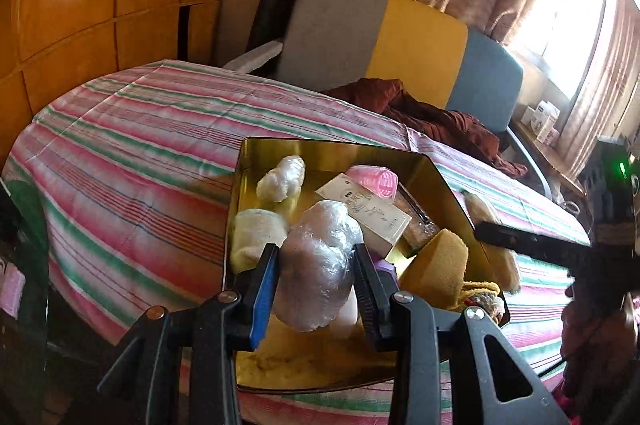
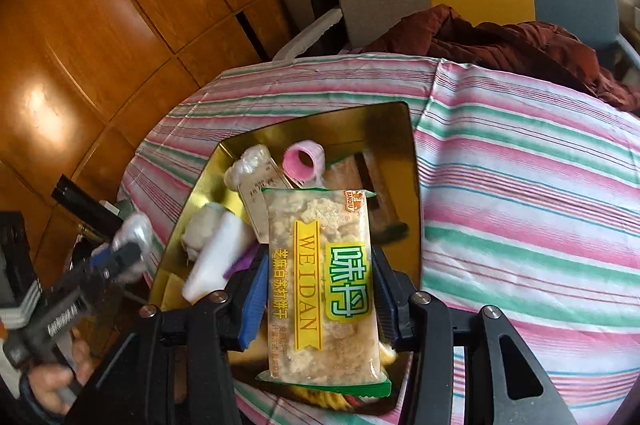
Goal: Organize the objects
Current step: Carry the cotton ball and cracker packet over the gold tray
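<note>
My left gripper is shut on a crumpled wad of clear plastic wrap, held just above the near part of a gold tin tray. In the tray lie a smaller plastic wad, a pink hair roller, a white card box, a yellow sponge and a pale cloth. My right gripper is shut on a clear biscuit packet with a green and yellow label, hanging over the same tray. The left gripper shows at the tray's left side.
The tray rests on a table under a pink, green and white striped cloth. Behind it stands a grey, yellow and blue chair with a maroon garment. A wooden wardrobe fills the left; a curtained window is at right.
</note>
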### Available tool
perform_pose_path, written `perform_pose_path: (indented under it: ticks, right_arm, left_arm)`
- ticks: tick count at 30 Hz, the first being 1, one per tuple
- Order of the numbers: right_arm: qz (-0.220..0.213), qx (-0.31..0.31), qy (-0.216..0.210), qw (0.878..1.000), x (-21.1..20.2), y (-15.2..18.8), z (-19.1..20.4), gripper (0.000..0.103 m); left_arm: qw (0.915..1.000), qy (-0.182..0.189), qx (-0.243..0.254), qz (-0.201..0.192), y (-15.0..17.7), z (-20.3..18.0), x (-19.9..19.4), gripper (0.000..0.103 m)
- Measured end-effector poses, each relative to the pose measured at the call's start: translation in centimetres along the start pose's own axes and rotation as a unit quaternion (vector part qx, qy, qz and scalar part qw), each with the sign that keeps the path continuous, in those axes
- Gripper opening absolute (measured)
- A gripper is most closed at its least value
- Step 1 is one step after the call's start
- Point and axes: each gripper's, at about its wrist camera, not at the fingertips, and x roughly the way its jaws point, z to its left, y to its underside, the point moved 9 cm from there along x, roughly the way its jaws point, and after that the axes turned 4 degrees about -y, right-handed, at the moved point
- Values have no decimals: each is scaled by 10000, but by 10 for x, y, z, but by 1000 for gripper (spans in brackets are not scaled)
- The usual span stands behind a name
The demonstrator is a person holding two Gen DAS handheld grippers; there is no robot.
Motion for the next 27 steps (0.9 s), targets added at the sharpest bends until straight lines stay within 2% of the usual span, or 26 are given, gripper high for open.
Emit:
perform_pose_path:
  ticks: [11, 27]
  right_arm:
    - [-90, 588, 169, 9981, 27, -44, -7, 48]
    - [-45, 735, 489, 9961, 54, -57, -21, 48]
  left_arm:
    - [9998, 54, 43, 175, -3, -4, 26, 36]
    - [9992, -232, 100, 298, -7, 7, 52, 36]
